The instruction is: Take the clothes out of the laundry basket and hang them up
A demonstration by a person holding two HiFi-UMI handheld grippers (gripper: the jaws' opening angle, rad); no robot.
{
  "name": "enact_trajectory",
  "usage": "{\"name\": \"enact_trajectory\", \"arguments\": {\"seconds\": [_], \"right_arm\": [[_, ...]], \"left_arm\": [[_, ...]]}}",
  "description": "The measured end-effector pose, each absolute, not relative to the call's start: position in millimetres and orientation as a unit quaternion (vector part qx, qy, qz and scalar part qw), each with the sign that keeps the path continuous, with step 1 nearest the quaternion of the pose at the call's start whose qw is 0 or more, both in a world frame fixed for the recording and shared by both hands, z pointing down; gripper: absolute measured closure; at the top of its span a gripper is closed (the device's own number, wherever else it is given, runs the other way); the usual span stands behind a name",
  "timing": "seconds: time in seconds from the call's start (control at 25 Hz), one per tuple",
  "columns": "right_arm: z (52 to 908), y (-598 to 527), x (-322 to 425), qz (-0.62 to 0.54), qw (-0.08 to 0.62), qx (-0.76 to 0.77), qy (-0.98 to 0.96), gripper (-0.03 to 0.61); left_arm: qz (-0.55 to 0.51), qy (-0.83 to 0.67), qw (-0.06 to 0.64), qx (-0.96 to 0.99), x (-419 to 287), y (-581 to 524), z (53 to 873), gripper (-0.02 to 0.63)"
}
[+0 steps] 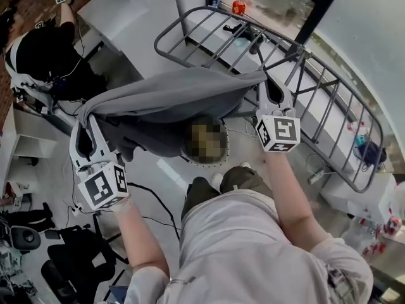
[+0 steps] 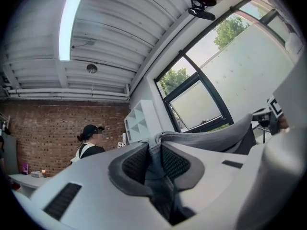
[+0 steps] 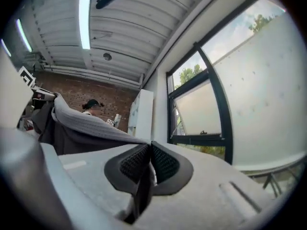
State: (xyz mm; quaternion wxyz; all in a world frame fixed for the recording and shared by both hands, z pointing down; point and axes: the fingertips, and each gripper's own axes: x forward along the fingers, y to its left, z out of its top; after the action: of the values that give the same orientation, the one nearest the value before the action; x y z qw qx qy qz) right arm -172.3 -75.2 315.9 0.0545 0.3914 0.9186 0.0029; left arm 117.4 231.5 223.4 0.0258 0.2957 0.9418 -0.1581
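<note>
The left tool point(image 1: 85, 116) and right tool point(image 1: 273, 87) each clamp an end of the grey garment point(image 1: 171, 97), stretched beside the drying rack point(image 1: 329, 100), right end over its rails.

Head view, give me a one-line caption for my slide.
Left gripper and right gripper each pinch an end of a grey garment, stretching it out by a metal drying rack.

left gripper point(image 2: 154, 153) jaws clamped on grey cloth point(image 2: 211, 139), cloth runs right twd window point(image 2: 201, 104); person point(image 2: 88, 145) by brick wall point(image 2: 43, 128).
</note>
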Motion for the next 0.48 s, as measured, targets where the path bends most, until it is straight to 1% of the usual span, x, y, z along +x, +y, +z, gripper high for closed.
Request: {"name": "enact_trajectory", "arguments": {"seconds": [0.28, 0.48], "right_arm": [[241, -171, -177, 0.04, 0.134, 0.278, 0.95, 0.568], [163, -255, -183, 0.091, 0.209, 0.175, 0.958, 0.568]], "left_arm": [[-0.18, 0.959, 0.076, 0.204, 34, 205, 212, 0.554], [-0.195, 0.965, 0.135, 0.109, -42, 152, 170, 0.552]]}}
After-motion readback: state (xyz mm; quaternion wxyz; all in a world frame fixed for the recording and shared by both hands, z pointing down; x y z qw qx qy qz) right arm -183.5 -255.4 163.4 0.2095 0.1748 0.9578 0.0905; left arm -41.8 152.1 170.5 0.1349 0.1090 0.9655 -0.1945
